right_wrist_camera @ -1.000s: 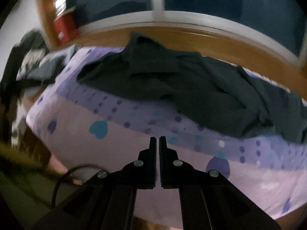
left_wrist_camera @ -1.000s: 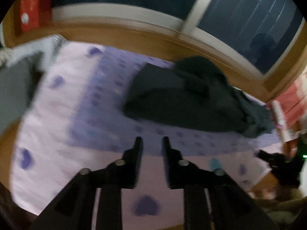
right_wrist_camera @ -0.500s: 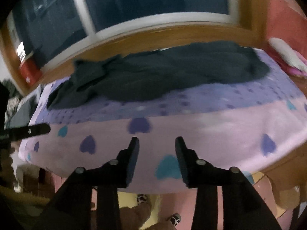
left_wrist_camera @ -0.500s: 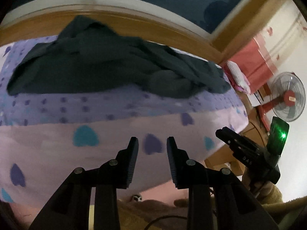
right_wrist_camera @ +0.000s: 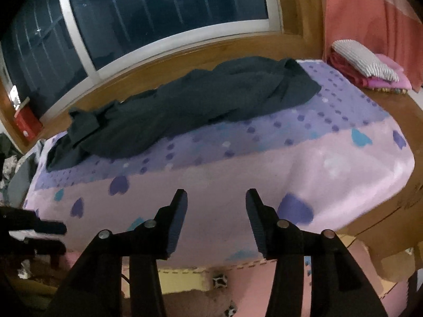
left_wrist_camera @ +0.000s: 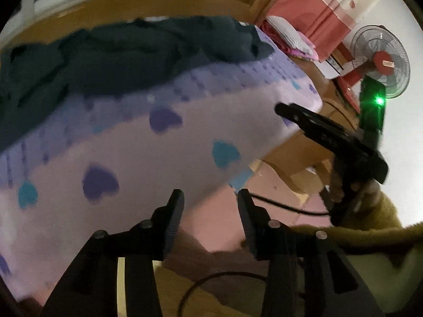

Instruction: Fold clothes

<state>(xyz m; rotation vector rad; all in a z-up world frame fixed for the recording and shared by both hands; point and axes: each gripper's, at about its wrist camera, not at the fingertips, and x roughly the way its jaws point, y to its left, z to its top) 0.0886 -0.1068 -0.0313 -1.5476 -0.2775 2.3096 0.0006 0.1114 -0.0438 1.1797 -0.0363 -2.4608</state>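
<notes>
A dark crumpled garment lies along the far side of a bed covered by a pink and purple heart-print blanket. In the left wrist view the same garment fills the upper left. My right gripper stands open, empty, below the bed's near edge, well short of the garment. My left gripper is open too, empty, off the bed's near corner. The right gripper also shows in the left wrist view, held by a hand in an olive sleeve. The left gripper's tip shows at the left edge of the right wrist view.
A wooden ledge and dark window run behind the bed. Folded pink and striped bedding sits at the right end by a red curtain. A standing fan is at the right. A cable trails over the pink floor mat.
Both grippers have opened wider; the right one was shut a second ago. The left view has swung right, off the garment toward the bed's corner. The right view has pulled back.
</notes>
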